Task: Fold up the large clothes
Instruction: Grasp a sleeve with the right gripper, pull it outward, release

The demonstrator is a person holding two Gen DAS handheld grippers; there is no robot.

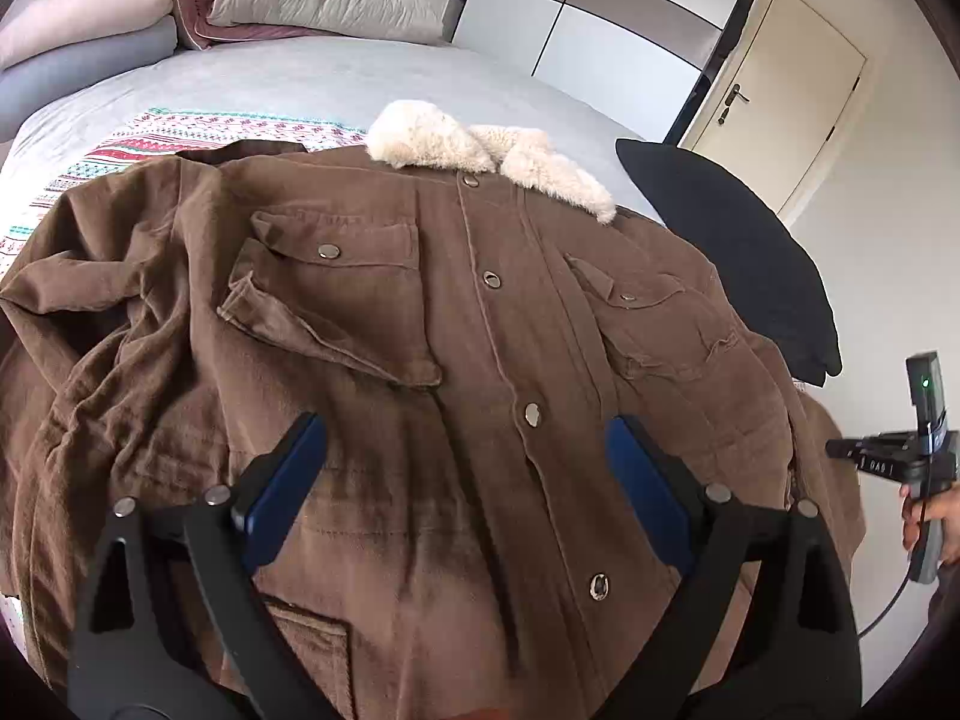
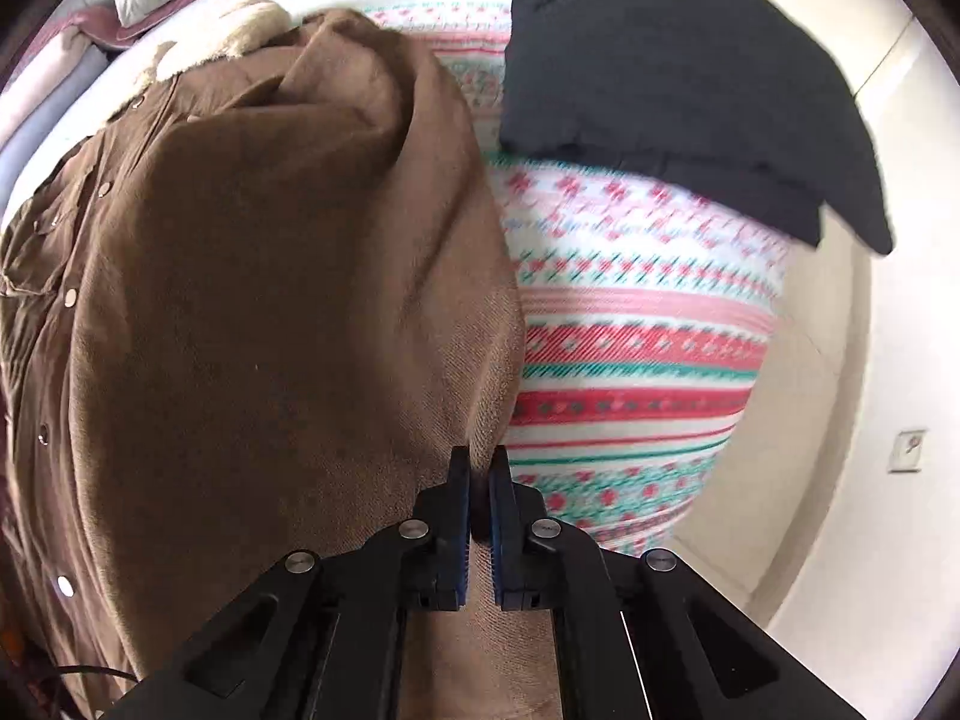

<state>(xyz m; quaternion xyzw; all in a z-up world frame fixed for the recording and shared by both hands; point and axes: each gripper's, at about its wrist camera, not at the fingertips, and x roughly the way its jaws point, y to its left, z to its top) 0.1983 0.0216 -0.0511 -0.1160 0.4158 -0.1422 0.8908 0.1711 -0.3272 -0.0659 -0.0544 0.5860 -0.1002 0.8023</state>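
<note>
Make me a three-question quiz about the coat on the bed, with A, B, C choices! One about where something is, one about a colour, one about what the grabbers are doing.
1. Where is the folded black garment?
A. On the patterned blanket, beside the brown coat
B. On the pillows
C. On the floor

2. What colour is the coat's fluffy collar?
A. Blue
B. Cream
C. Red

3. What is the right gripper doing?
A. Hanging open over the blanket
B. Holding the black garment
C. Pinching brown coat fabric

Answers:
1 A: it lies on the blanket, right of the coat.
2 B: the fleece looks pale cream.
3 C: its fingers are closed on brown cloth, while the left gripper is open.
</note>
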